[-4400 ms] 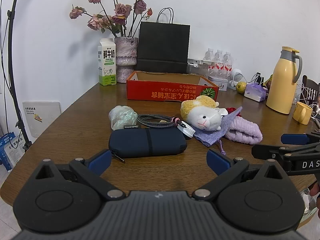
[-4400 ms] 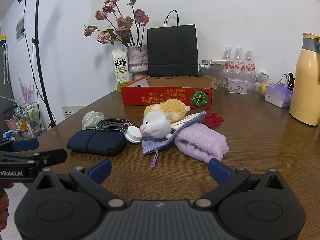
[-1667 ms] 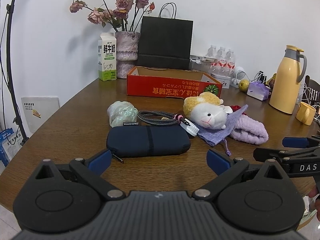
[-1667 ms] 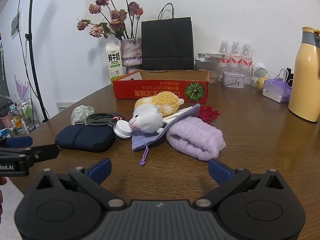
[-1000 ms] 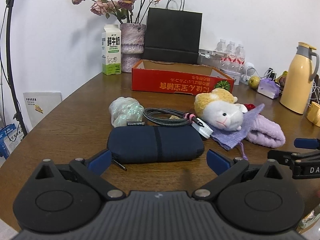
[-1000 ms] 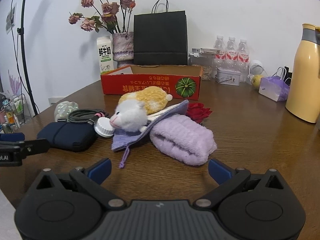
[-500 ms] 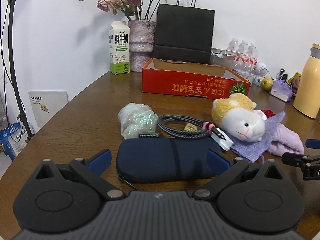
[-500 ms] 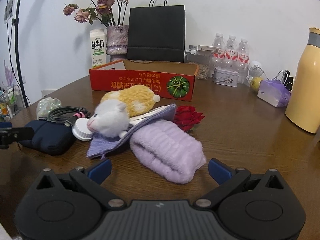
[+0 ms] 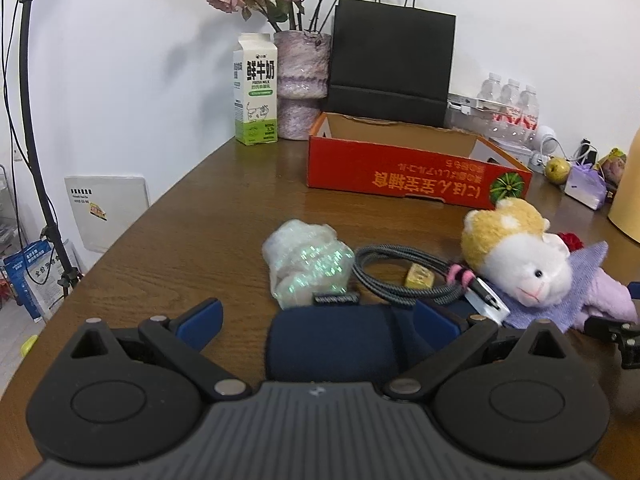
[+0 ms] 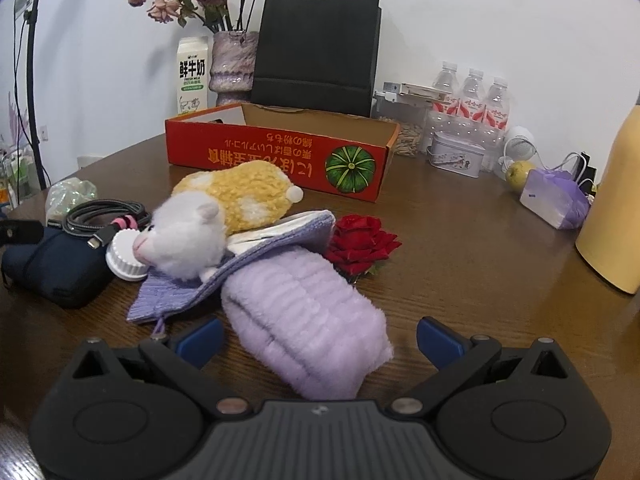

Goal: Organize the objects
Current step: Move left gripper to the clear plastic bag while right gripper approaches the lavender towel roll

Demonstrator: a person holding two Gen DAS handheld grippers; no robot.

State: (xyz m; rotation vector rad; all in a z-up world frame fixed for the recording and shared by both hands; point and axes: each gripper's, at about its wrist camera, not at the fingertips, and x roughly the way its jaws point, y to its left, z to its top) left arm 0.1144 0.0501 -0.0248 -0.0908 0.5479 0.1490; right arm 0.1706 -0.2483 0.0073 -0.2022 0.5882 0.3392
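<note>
My left gripper (image 9: 316,320) is open, and the near end of a navy zip pouch (image 9: 332,344) lies between its blue fingers. Just beyond the pouch are an iridescent crumpled bag (image 9: 306,260), a coiled braided cable (image 9: 400,268) and a yellow-and-white plush toy (image 9: 516,248). My right gripper (image 10: 319,340) is open too, and a fuzzy lilac roll (image 10: 308,320) reaches in between its fingers. The plush toy (image 10: 216,216) rests on a purple knit pouch (image 10: 180,292), with a red rose (image 10: 360,240) to the right. An open red cardboard box (image 10: 280,152) stands behind them.
Along the wall stand a milk carton (image 9: 256,92), a vase of dried roses (image 9: 302,80), a black paper bag (image 9: 390,64) and water bottles (image 10: 472,96). A yellow thermos (image 10: 612,208), a tin (image 10: 456,156) and a purple packet (image 10: 556,200) sit at the right. The round table's edge curves at the left.
Both grippers have moved forward and lower over the table. The left now straddles the navy pouch and the right straddles the lilac roll. Both stay open.
</note>
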